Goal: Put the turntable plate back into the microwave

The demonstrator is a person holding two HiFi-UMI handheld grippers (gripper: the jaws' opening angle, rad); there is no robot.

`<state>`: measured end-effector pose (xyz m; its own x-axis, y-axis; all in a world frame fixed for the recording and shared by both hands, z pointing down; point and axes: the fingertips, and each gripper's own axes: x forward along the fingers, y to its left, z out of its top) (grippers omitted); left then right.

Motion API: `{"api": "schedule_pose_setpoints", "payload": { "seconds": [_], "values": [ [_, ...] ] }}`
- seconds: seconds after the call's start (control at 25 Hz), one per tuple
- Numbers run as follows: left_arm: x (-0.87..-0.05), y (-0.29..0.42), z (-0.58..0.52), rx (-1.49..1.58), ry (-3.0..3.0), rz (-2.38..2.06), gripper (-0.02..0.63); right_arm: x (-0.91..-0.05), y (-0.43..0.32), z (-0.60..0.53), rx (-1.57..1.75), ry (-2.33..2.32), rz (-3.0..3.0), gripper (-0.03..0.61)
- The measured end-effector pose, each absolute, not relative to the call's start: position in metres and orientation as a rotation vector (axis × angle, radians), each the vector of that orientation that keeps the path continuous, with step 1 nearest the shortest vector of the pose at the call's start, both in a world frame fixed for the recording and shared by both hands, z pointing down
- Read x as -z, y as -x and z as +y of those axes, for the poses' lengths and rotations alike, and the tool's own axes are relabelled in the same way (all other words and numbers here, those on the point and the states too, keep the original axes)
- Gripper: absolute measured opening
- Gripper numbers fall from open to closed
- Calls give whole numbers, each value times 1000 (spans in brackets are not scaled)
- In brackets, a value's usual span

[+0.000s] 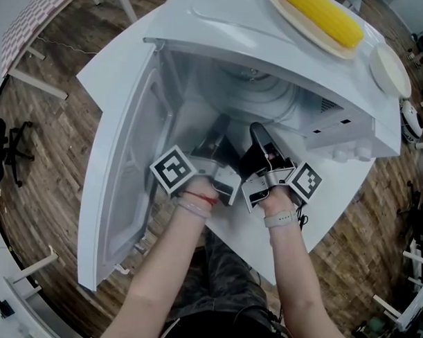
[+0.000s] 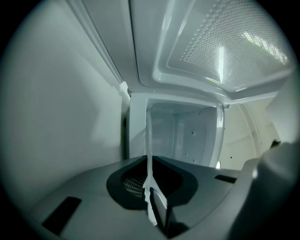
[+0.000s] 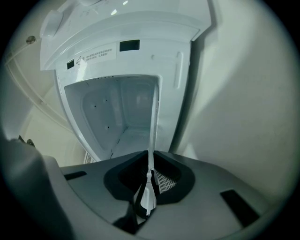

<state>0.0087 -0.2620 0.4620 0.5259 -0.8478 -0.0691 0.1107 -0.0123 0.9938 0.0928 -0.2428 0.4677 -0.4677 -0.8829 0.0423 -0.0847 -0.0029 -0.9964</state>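
White microwave oven [image 1: 214,40] on white counter [image 1: 337,202], door open. Clear glass turntable plate [image 2: 148,140] partly inside cavity, edge-on between both jaws. Left gripper [image 2: 151,199] jaws clamped on its rim, right gripper [image 3: 149,190] jaws pinch rim too.

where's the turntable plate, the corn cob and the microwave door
turntable plate [image 1: 265,104], head view, on its glass face inside the cavity
corn cob [image 1: 320,15], head view, middle of the cob
microwave door [image 1: 125,182], head view, inner face of the open door
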Motion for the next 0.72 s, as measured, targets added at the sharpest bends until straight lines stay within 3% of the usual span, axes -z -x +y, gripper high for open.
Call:
{"api": "schedule_pose_setpoints", "payload": {
  "seconds": [0.72],
  "values": [
    [-463,-4,-257,829,-1404,-729,37,-468,-91,-253,1515,1045,1620,54]
  ]
}}
